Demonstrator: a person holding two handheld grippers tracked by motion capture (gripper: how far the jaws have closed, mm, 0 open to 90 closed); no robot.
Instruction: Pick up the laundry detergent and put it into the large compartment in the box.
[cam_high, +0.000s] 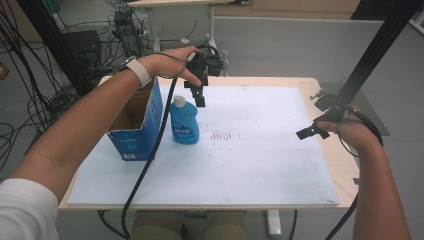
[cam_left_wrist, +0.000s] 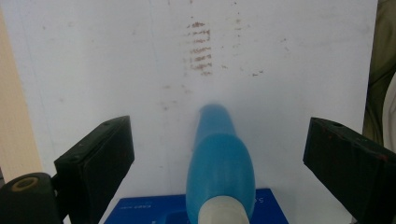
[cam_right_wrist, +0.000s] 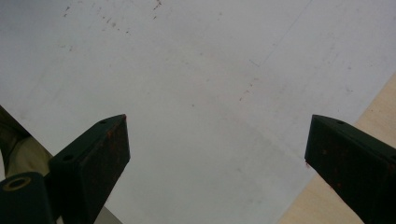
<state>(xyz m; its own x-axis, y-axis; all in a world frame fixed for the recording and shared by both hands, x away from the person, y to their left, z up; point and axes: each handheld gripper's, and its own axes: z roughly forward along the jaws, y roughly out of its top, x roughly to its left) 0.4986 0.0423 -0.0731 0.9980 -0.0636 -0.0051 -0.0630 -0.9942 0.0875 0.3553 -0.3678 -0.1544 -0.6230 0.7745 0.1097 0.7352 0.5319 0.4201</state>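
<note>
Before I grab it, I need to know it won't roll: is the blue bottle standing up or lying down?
Standing up: the blue bottle rests on its base with its white cap on top, beside the box.

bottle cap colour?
White, on a blue bottle; the cap shows best in the left gripper view.
</note>
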